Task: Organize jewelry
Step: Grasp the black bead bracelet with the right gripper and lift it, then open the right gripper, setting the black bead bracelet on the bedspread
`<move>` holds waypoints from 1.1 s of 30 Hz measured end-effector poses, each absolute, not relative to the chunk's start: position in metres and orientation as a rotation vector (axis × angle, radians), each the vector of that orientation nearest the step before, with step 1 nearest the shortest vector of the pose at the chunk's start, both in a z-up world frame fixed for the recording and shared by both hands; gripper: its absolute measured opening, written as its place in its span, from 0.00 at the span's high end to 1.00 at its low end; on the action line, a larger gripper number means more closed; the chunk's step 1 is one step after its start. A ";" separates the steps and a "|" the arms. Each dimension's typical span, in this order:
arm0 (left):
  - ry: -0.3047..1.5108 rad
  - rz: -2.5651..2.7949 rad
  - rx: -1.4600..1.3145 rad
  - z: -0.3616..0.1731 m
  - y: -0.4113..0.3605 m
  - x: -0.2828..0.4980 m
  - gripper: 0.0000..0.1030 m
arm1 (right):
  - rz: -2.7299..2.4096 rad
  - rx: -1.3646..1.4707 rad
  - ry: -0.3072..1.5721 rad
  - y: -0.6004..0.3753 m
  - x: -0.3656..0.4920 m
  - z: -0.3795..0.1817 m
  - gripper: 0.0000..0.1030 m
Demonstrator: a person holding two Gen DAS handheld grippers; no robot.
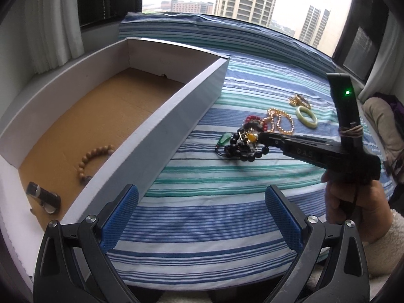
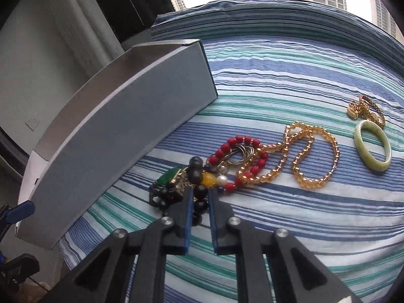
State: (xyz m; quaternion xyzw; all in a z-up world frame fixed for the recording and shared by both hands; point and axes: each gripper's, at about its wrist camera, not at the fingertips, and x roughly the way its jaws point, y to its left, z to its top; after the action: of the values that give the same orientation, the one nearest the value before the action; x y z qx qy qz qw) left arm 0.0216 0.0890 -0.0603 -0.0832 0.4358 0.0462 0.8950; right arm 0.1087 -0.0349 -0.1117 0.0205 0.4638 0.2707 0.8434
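Observation:
A tangle of jewelry lies on the striped bedspread [image 2: 277,214]. My right gripper [image 2: 201,197] is shut on a black bead bracelet [image 2: 200,189] at the near end of that pile. In the left wrist view the right gripper [image 1: 262,136] reaches in from the right onto the same black bead bracelet [image 1: 242,149]. A red bead bracelet [image 2: 227,146], a green pendant [image 2: 168,176] and an amber bead necklace [image 2: 313,156] lie just beyond. My left gripper [image 1: 202,189] hangs open over bare bedspread, beside the white box [image 1: 176,116], nothing between its blue pads [image 1: 118,219].
The box has a brown floor holding a wooden bead bracelet [image 1: 93,156] and a black watch-like item [image 1: 44,197]. A pale green bangle [image 2: 358,139] and a gold chain [image 2: 366,108] lie farther right. A hand in a fleece sleeve [image 1: 353,202] holds the right gripper. A window is behind the bed.

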 end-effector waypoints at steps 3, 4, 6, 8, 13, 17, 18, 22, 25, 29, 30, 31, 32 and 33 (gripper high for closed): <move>0.906 0.096 -0.171 -0.062 0.089 0.023 0.03 | 0.691 0.014 0.933 -0.028 0.077 -0.089 0.89; 0.910 0.096 -0.170 -0.063 0.088 0.024 0.03 | 0.726 -0.002 0.929 -0.026 0.067 -0.086 0.89; 0.917 0.096 -0.168 -0.065 0.087 0.024 0.03 | 0.759 -0.019 0.950 -0.025 0.052 -0.088 0.89; 0.919 0.097 -0.163 -0.067 0.086 0.023 0.03 | 0.770 -0.003 0.975 -0.033 0.040 -0.094 0.88; 0.941 0.081 -0.152 -0.073 0.081 0.026 0.03 | 0.675 0.060 1.043 -0.069 0.032 -0.120 0.88; 0.955 0.022 -0.127 -0.077 0.068 0.031 0.03 | 0.508 0.104 1.065 -0.111 0.038 -0.133 0.62; 0.958 0.002 -0.115 -0.078 0.063 0.033 0.03 | 0.488 0.115 1.052 -0.120 0.035 -0.131 0.59; 0.981 -0.056 -0.065 -0.091 0.040 0.050 0.03 | 0.441 0.162 1.005 -0.150 0.024 -0.121 0.59; 1.011 -0.095 -0.018 -0.105 0.021 0.066 0.03 | 0.382 0.155 0.962 -0.172 0.021 -0.109 0.59; 1.054 -0.109 0.049 -0.129 0.005 0.083 0.03 | 0.301 0.131 0.931 -0.199 0.037 -0.096 0.59; 1.072 -0.100 0.059 -0.136 0.003 0.086 0.03 | 0.303 0.112 0.933 -0.202 0.045 -0.093 0.59; 1.086 -0.093 0.062 -0.141 0.003 0.089 0.03 | 0.320 0.067 0.937 -0.201 0.055 -0.091 0.59; 1.093 -0.090 0.061 -0.144 0.003 0.091 0.03 | 0.335 0.004 0.935 -0.196 0.068 -0.089 0.59; 1.098 -0.083 0.061 -0.146 0.004 0.091 0.03 | 0.338 -0.066 0.926 -0.191 0.082 -0.088 0.59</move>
State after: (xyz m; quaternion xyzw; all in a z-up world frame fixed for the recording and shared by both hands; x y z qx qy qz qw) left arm 0.0909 0.0043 -0.1457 0.0288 0.5216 -0.0393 0.8518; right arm 0.0818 -0.1907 -0.0882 -0.0317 0.4443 0.1623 0.8805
